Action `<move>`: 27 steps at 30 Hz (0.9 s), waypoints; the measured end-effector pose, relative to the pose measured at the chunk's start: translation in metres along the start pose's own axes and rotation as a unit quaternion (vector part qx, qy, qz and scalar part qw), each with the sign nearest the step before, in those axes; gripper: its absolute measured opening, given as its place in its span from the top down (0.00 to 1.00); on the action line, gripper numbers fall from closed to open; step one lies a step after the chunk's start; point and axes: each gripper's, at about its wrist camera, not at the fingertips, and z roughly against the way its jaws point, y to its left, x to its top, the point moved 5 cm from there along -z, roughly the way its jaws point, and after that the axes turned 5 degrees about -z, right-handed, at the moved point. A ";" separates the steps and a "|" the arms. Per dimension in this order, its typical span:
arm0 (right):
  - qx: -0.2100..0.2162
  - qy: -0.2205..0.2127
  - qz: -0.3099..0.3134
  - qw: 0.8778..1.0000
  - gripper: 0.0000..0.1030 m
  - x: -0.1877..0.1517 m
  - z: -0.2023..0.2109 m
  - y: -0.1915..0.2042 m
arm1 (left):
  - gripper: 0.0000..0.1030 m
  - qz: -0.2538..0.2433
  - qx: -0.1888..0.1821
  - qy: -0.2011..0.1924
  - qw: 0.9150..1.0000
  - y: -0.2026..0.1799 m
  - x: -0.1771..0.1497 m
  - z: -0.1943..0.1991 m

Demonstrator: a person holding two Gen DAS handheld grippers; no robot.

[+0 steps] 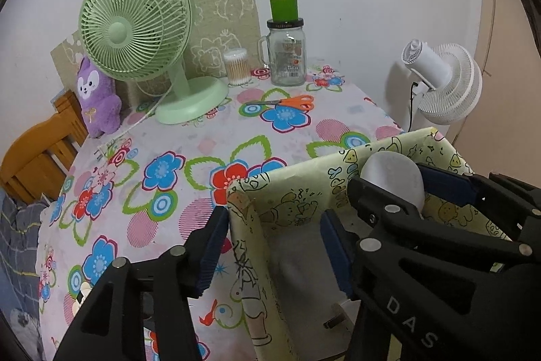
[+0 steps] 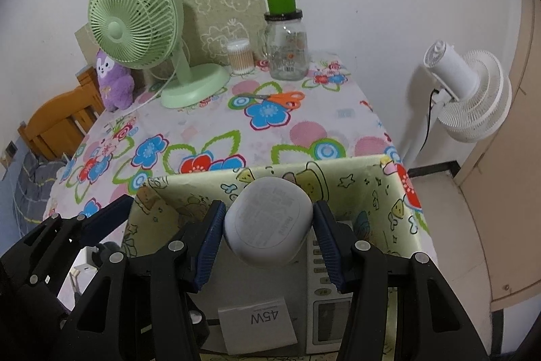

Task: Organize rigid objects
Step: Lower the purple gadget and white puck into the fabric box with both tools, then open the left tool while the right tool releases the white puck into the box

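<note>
While the right tongs [image 2: 268, 234] grasp a rounded white plastic case [image 2: 267, 222] between their blue pads, they hold it above the open top of a yellow cartoon-printed box [image 2: 368, 188] that sits at the near edge of the bench [image 2: 209, 124] with its flowered cloth. The left tongs [image 1: 270, 246] straddle the box's left wall, one blue pad outside and one inside; whether they actually pinch the wall cannot be told. Inside the box lie a small white packet marked 45W [image 2: 258, 325] and a white device with buttons [image 2: 326, 303].

The step in hand looks like lowering the case into the box. To do it well, the right tongs should descend straight down into the free space beside the packet, stay clear of the walls, and let go only once the case rests on something firm, while the left tongs steady the box.

The case's flat, labelled face is turned towards the right wrist camera; its long axis seems to run roughly across, from pad to pad, tilted slightly.

Orange-handled scissors [image 2: 280, 98] lie well apart, farther back on the bench
</note>
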 end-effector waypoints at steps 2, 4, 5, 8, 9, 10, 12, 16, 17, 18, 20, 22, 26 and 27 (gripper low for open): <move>0.001 0.003 0.001 1.000 0.45 -0.001 -0.003 0.000 | 0.35 0.001 -0.006 0.005 1.000 -0.001 -0.001 -0.002; 0.001 0.008 0.000 1.000 0.45 -0.002 -0.005 0.000 | 0.31 0.002 -0.014 0.012 1.000 -0.002 -0.002 -0.004; 0.004 0.011 -0.002 1.000 0.45 -0.003 -0.006 0.000 | 0.30 0.002 -0.016 0.012 1.000 -0.002 -0.002 -0.004; 0.001 0.013 -0.004 1.000 0.44 -0.004 -0.005 -0.001 | 0.25 0.001 -0.013 0.014 1.000 -0.002 -0.002 -0.003; 0.000 0.011 -0.003 1.000 0.43 -0.004 -0.004 0.000 | 0.24 0.002 -0.014 0.014 1.000 -0.002 -0.002 -0.002; -0.002 0.009 -0.003 1.000 0.42 -0.004 -0.003 -0.001 | 0.24 0.004 -0.014 0.013 1.000 -0.002 -0.002 -0.001; -0.009 0.005 -0.006 1.000 0.37 -0.004 0.001 -0.002 | 0.22 0.004 -0.013 0.010 1.000 -0.001 -0.002 0.002; -0.017 -0.002 -0.013 1.000 0.30 -0.005 0.010 -0.006 | 0.18 0.005 -0.013 0.006 1.000 0.000 -0.004 0.010; -0.018 -0.003 -0.015 1.000 0.30 -0.006 0.014 -0.006 | 0.17 0.005 -0.013 0.004 1.000 0.001 -0.004 0.013; -0.020 -0.005 -0.017 1.000 0.28 -0.007 0.017 -0.006 | 0.16 0.005 -0.014 0.003 1.000 0.001 -0.005 0.017; -0.025 -0.008 -0.020 0.999 0.25 -0.009 0.023 -0.007 | 0.16 0.004 -0.015 -0.001 1.000 0.001 -0.006 0.022; -0.030 -0.012 -0.025 0.999 0.20 -0.011 0.031 -0.008 | 0.14 0.005 -0.016 -0.005 1.000 0.002 -0.008 0.030; -0.027 -0.017 -0.035 0.999 0.17 -0.017 0.048 -0.008 | 0.10 0.005 -0.018 -0.014 1.000 0.005 -0.011 0.044; -0.027 -0.019 -0.035 0.999 0.16 -0.019 0.051 -0.007 | 0.09 0.005 -0.019 -0.016 1.000 0.006 -0.013 0.048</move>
